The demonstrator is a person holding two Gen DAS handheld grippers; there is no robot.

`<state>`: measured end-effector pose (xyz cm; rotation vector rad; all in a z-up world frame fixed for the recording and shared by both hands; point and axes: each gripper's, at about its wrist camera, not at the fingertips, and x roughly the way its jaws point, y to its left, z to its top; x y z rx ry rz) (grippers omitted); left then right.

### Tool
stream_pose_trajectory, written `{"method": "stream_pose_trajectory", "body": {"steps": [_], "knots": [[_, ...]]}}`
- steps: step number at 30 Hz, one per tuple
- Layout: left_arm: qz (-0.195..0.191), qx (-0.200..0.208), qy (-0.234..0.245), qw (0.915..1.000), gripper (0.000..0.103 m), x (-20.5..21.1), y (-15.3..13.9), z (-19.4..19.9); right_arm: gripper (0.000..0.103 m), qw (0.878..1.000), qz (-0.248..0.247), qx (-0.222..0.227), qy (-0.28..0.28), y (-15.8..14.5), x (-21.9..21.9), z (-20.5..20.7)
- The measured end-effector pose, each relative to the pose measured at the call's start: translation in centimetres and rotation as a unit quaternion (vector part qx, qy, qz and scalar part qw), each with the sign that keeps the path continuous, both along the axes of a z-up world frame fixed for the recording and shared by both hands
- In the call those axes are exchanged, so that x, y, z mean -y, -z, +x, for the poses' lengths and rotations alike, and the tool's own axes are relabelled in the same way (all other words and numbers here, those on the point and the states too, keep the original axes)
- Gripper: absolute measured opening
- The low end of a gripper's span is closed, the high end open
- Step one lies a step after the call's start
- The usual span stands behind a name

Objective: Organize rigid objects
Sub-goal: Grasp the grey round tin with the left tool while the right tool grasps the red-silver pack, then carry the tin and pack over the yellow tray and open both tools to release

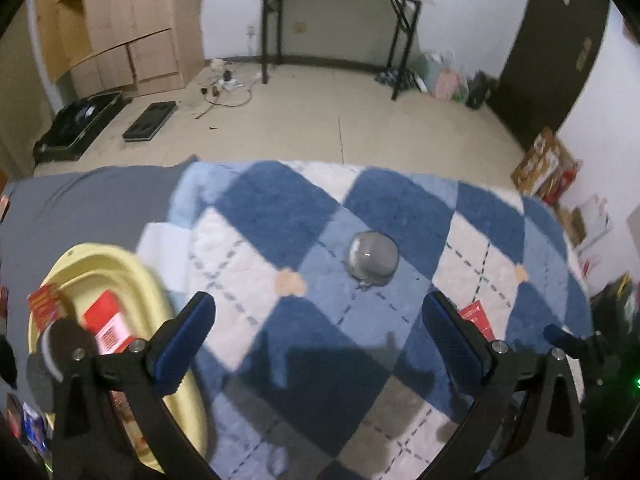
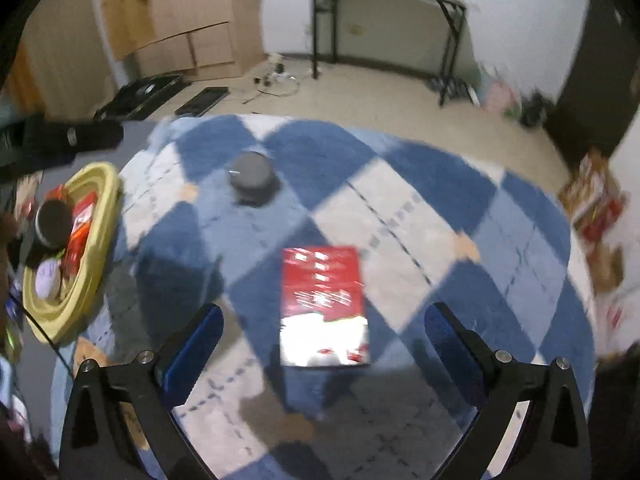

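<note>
A red and white box [image 2: 323, 306] lies flat on the blue and white checked rug [image 2: 420, 216], just ahead of my open right gripper [image 2: 323, 338]. A grey round domed object [image 2: 253, 176] sits further back on the rug; it also shows in the left wrist view [image 1: 373, 258], ahead of my open, empty left gripper [image 1: 318, 330]. A yellow oval basin [image 1: 120, 272] at the left holds red boxes [image 1: 108, 326] and a dark round object [image 1: 60, 344]. The basin also shows in the right wrist view [image 2: 100, 216]. A corner of the red box [image 1: 478, 318] peeks out beside my left gripper's right finger.
The rug lies over a grey sheet [image 1: 80, 208]. Beyond are a tiled floor, a black-framed table [image 1: 340, 20] by the wall, cardboard boxes [image 1: 132, 28] at the left, black cases [image 1: 80, 124] on the floor, and colourful packages [image 1: 548, 168] at the right.
</note>
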<state>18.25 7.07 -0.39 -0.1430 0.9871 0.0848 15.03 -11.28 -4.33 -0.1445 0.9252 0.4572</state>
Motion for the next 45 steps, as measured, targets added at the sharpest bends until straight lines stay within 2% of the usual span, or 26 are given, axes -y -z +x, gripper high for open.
{"method": "stream_pose_trajectory", "body": {"steps": [6, 10, 17, 20, 21, 22, 23, 24, 25, 26, 31, 36, 38, 39, 41, 42, 45], "knots": [[0.057, -0.021, 0.028, 0.9977, 0.103, 2.6, 3.5, 3.6, 0.103, 1.000, -0.002, -0.022, -0.005, 3.2, -0.6, 2.1], [0.064, -0.029, 0.030, 0.9971, 0.103, 2.9, 5.3, 5.3, 0.102, 0.999, -0.002, -0.037, -0.003, 5.1, -1.5, 4.3], [0.061, -0.036, 0.050, 0.9962, 0.100, 4.1, 7.1, 6.9, 0.100, 1.000, -0.012, -0.027, 0.006, 6.9, -2.6, 5.0], [0.051, -0.047, 0.064, 0.9956, 0.080, 4.6, 7.6, 7.0, 0.093, 1.000, -0.019, -0.018, 0.014, 7.5, -2.9, 5.0], [0.045, -0.057, 0.067, 0.9951, 0.062, 4.7, 8.0, 7.1, 0.091, 1.000, -0.020, -0.013, 0.013, 7.5, -3.0, 5.1], [0.042, -0.064, 0.068, 0.9947, 0.051, 4.8, 8.2, 7.2, 0.082, 1.000, -0.024, -0.007, 0.013, 7.6, -3.0, 5.1], [0.046, -0.063, 0.063, 0.9950, 0.051, 4.9, 8.3, 7.1, 0.072, 1.000, -0.028, 0.002, 0.012, 7.5, -3.2, 5.0], [0.049, -0.059, 0.060, 0.9953, 0.051, 5.2, 8.2, 7.0, 0.067, 0.999, -0.030, 0.009, 0.013, 7.4, -3.2, 4.8], [0.052, -0.059, 0.059, 0.9951, 0.051, 5.3, 8.2, 7.0, 0.055, 0.999, -0.034, 0.014, 0.017, 7.3, -3.3, 4.5], [0.053, -0.059, 0.058, 0.9952, 0.051, 5.4, 8.1, 6.9, 0.055, 0.999, -0.029, 0.018, 0.021, 7.3, -3.1, 4.5], [0.059, -0.024, 0.041, 0.9971, 0.050, 4.7, 5.1, 4.5, 0.055, 0.999, 0.001, 0.016, 0.027, 6.9, -2.1, 4.2], [0.033, 0.006, -0.001, 0.9994, 0.050, 1.9, 1.2, 0.2, 0.055, 0.998, 0.051, 0.021, 0.020, 3.9, -0.7, 3.3], [0.034, 0.018, -0.017, 0.9991, 0.049, 0.5, -0.3, -1.7, 0.055, 0.997, 0.064, 0.029, 0.009, 2.6, -0.6, 2.5], [0.036, 0.025, -0.027, 0.9987, 0.045, -0.4, -1.2, -2.9, 0.055, 0.997, 0.071, 0.033, 0.003, 1.8, -0.5, 2.0], [0.035, 0.035, -0.042, 0.9979, 0.029, -2.2, -2.5, -4.7, 0.055, 0.995, 0.085, 0.043, -0.013, 0.3, -0.5, 1.0], [0.030, 0.036, -0.050, 0.9976, 0.026, -3.6, -3.3, -5.8, 0.055, 0.995, 0.090, 0.047, -0.022, -0.5, -0.8, 0.5], [0.016, 0.047, -0.077, 0.9958, 0.026, -6.7, -4.9, -7.9, 0.055, 0.993, 0.095, 0.050, -0.051, -2.2, -2.4, -0.8]]}}
